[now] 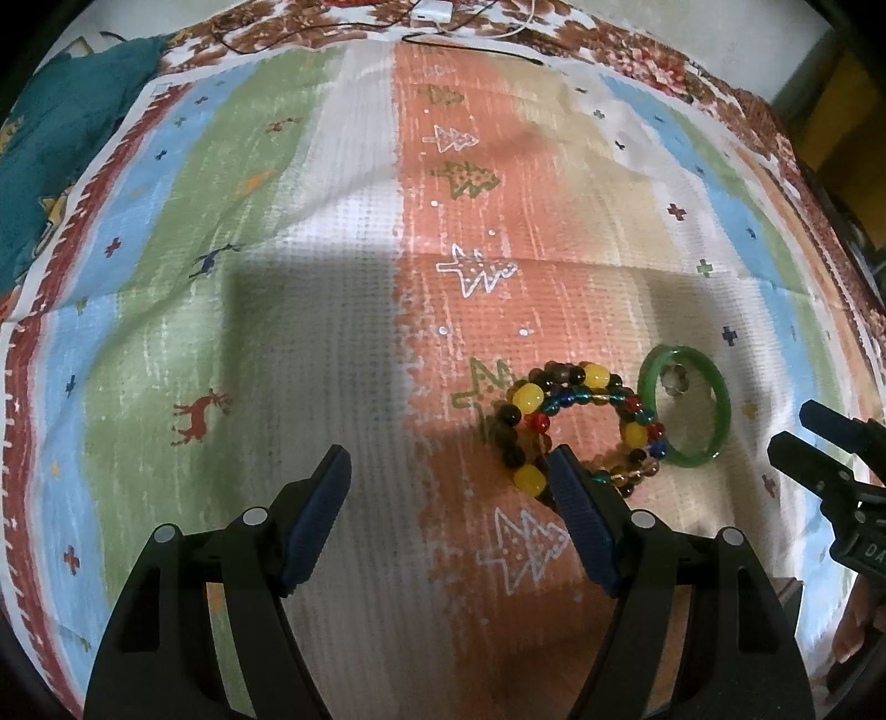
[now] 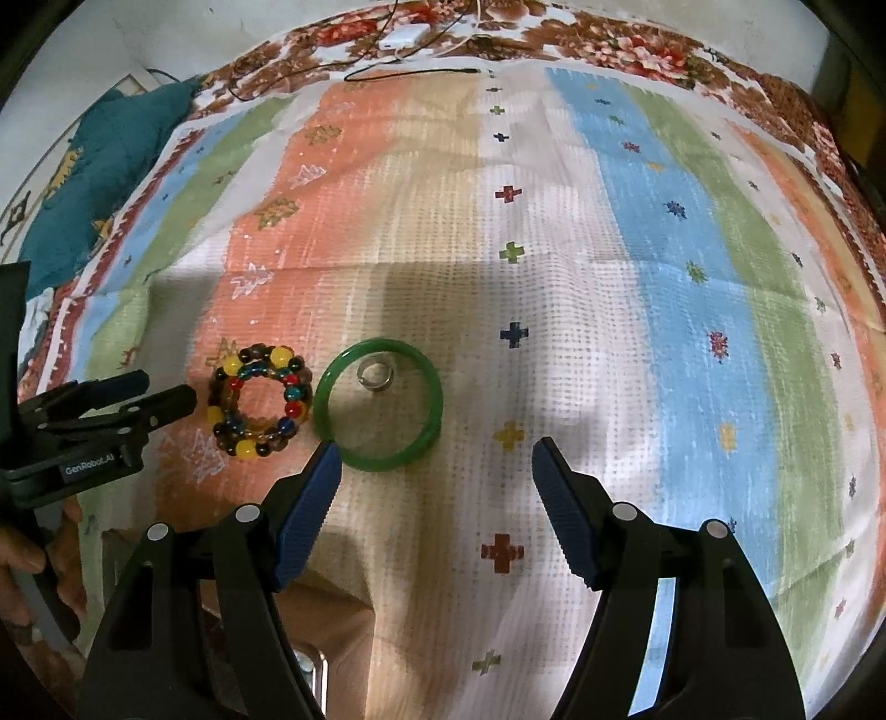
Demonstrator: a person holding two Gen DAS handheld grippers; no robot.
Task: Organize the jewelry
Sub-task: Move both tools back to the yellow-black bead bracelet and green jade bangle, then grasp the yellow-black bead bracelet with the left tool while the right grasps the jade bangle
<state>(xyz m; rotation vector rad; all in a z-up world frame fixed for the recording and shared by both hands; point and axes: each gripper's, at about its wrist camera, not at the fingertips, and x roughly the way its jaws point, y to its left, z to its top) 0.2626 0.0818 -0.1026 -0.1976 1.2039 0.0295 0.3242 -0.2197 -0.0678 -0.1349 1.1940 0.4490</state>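
Note:
A stack of beaded bracelets with yellow, red, blue and brown beads lies on the striped cloth. Touching its right side lies a green bangle, with a small silver ring inside it. My left gripper is open and empty; its right finger overlaps the beads' near edge in view. It also shows from the side in the right wrist view. My right gripper is open and empty, just in front of the bangle, and shows at the left view's right edge.
The striped cloth with tree and cross patterns covers a floral bedspread. A teal cloth lies at the far left. A white charger with cables lies at the far edge.

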